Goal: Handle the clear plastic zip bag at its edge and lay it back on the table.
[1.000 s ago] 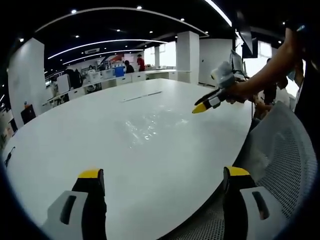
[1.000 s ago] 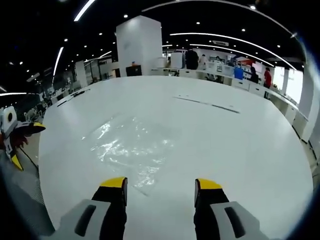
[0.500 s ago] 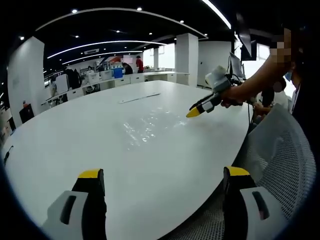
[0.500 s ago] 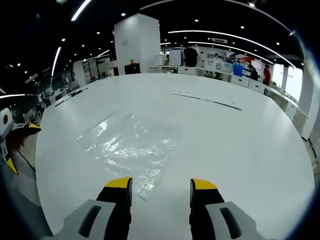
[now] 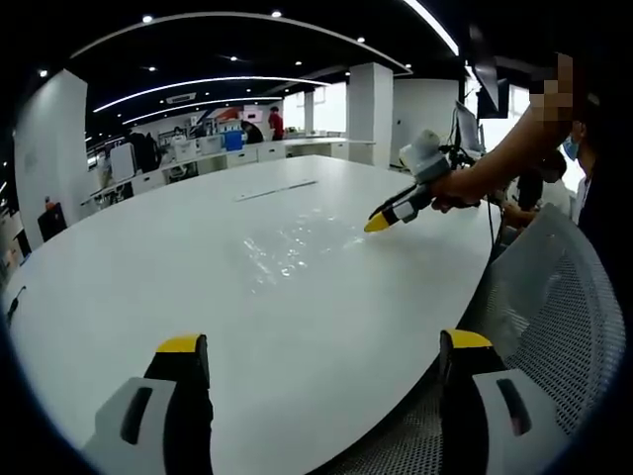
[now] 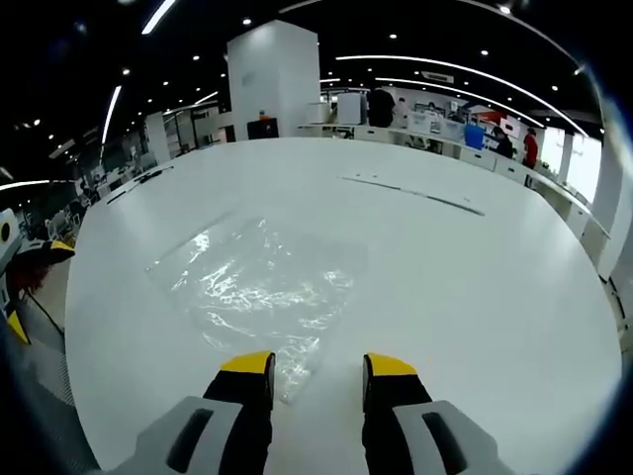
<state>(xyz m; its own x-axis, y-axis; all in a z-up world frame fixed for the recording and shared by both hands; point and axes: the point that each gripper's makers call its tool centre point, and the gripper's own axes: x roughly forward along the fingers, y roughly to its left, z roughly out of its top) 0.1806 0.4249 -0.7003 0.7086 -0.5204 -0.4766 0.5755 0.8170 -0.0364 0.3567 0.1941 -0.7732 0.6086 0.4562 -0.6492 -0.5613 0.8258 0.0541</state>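
Bag (image 6: 255, 287), one, lies flat on table (image 6: 475, 287); right tool (image 6: 316, 364) narrowly apart, left tool (image 5: 321, 343) wide.

A clear plastic zip bag (image 6: 252, 289) lies flat and crinkled on the white table, glinting with light, in the lower left-centre of the right gripper view; its near corner reaches the frame's lower middle.

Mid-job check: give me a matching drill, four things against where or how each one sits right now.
Things:
1. zip bag
2. right gripper
3. left gripper
4. mesh chair

States:
A. open, held back at the table's near edge
B. open, tips at the bag's near corner
C. flat on the white table
D. beside the table, off to the side

Pairs: 1-C, 2-B, 3-A, 4-D
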